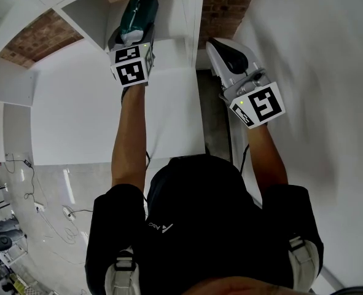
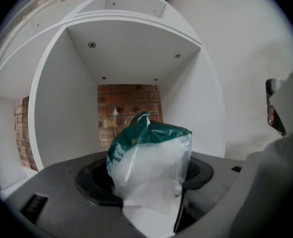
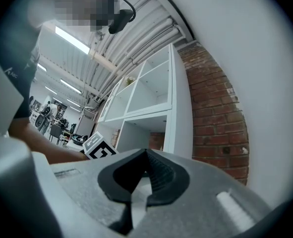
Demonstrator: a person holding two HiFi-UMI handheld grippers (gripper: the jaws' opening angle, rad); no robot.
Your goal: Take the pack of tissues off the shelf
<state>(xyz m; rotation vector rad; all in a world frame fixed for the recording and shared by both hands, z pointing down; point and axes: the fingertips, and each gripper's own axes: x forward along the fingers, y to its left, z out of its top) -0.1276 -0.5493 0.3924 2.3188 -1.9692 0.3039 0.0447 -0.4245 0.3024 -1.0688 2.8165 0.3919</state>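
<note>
From overhead I see only the green end of the pack of tissues (image 1: 139, 8) ahead of my left gripper (image 1: 133, 34). That gripper's own view shows its jaws clamped on the pack, cloudy clear plastic under a crumpled green top, inside the shelf (image 2: 62, 113) compartment. My right gripper (image 3: 145, 180) has its jaws together, empty.

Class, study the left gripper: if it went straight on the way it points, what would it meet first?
The pack of tissues, already between the left gripper's jaws. Past it the shelf compartment looks free up to the brick wall at the back, though depth is unclear.
</note>
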